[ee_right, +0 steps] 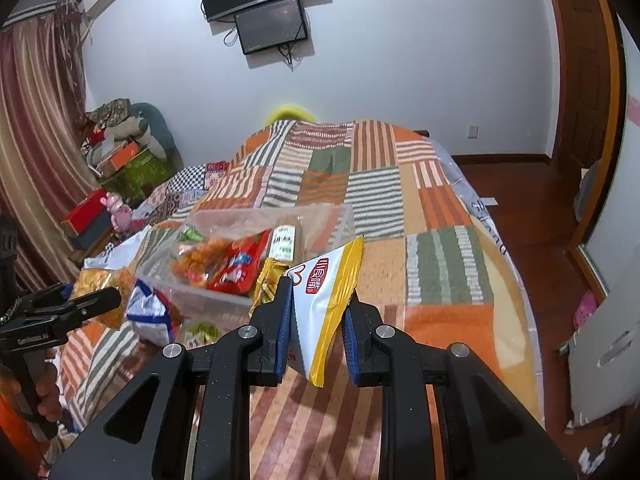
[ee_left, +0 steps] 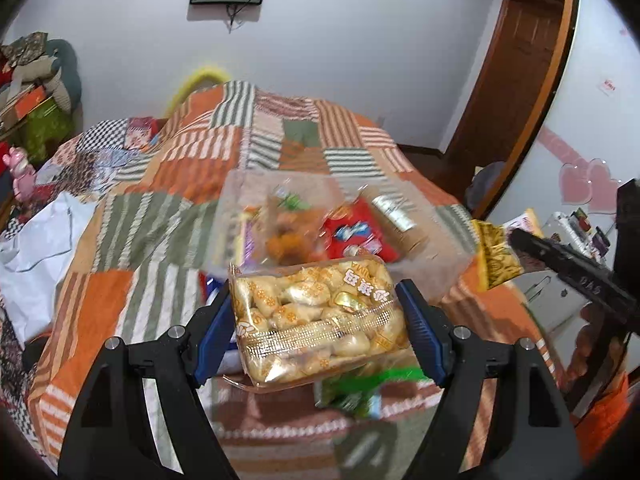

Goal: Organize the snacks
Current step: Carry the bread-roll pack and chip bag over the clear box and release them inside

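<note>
1. Left wrist view: left gripper point(ee_left: 320, 320) has its jaws spread wide and clamped on a clear pack point(ee_left: 318, 320) of gold-wrapped snacks, blue pads pressing both its sides; pack is held up off the bed.
2. Behind the pack sits a clear bin point(ee_left: 424, 240) on the quilt point(ee_left: 160, 216), holding a red packet point(ee_left: 356, 236) and an orange snack bag point(ee_left: 288, 242); contents blurred.
3. A green packet point(ee_left: 360, 390) lies on the quilt just below the held pack, blurred.
4. At the right edge, the right gripper point(ee_left: 520, 248) carries a yellow-edged bag point(ee_left: 496, 260).
5. Right wrist view: right gripper point(ee_right: 316, 312) is clenched narrow on a white-and-yellow bag point(ee_right: 324, 304), pinched between the blue pads, bag sticking up and tilted right, clear of the bed.
6. Bin point(ee_right: 208, 300) lies left of and beyond that bag; more snack bags are near it, including a blue-white bag point(ee_right: 150, 314) just at its near left corner.
7. Left gripper point(ee_right: 76, 304) shows at the left edge; a hand point(ee_right: 44, 396) holds its handle.
8. Surface: bed with orange, green and white striped patchwork quilt.
9. Room: white wall, two dark screens point(ee_right: 264, 0) mounted on it, striped curtain point(ee_right: 36, 140) at left, wooden door point(ee_right: 580, 80) at right, red-brown floor point(ee_right: 520, 200).
</note>
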Tool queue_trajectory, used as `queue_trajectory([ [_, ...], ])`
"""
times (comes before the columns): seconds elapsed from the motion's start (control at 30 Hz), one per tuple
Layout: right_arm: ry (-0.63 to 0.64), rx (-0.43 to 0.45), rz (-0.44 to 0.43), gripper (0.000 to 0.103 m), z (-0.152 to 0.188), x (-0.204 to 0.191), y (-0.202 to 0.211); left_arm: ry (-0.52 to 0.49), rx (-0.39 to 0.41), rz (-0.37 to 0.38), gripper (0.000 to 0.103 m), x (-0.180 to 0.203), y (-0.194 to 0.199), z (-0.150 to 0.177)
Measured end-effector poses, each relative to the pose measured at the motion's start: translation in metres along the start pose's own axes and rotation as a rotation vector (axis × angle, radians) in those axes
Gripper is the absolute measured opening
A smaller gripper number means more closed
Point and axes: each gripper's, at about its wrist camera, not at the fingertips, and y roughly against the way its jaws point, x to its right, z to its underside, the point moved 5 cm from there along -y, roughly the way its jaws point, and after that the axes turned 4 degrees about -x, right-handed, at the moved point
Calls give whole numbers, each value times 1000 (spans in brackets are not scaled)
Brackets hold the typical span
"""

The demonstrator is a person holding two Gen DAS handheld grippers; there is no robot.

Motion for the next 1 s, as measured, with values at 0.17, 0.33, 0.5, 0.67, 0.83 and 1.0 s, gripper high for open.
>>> queue_trajectory([
  [0.17,7,12,21,20,-12,5,-12,-20,17,32,77,17,-9,-14],
  [0.33,14,31,32,20,-26,10,-19,-51,22,40,77,31,-25,-29],
  [0.5,19,49,32,20,-39,13,-24,-68,19,33,77,38,-40,-40],
  [0.67,39,50,40,20,-47,11,-34,-70,6,34,77,43,-58,-47],
  [0.83,58,35,57,20,-51,12,-48,-74,-8,32,77,47,-78,-53],
  [1.0,89,16,100,20,-53,11,-62,-72,-37,30,77,47,-96,-55],
])
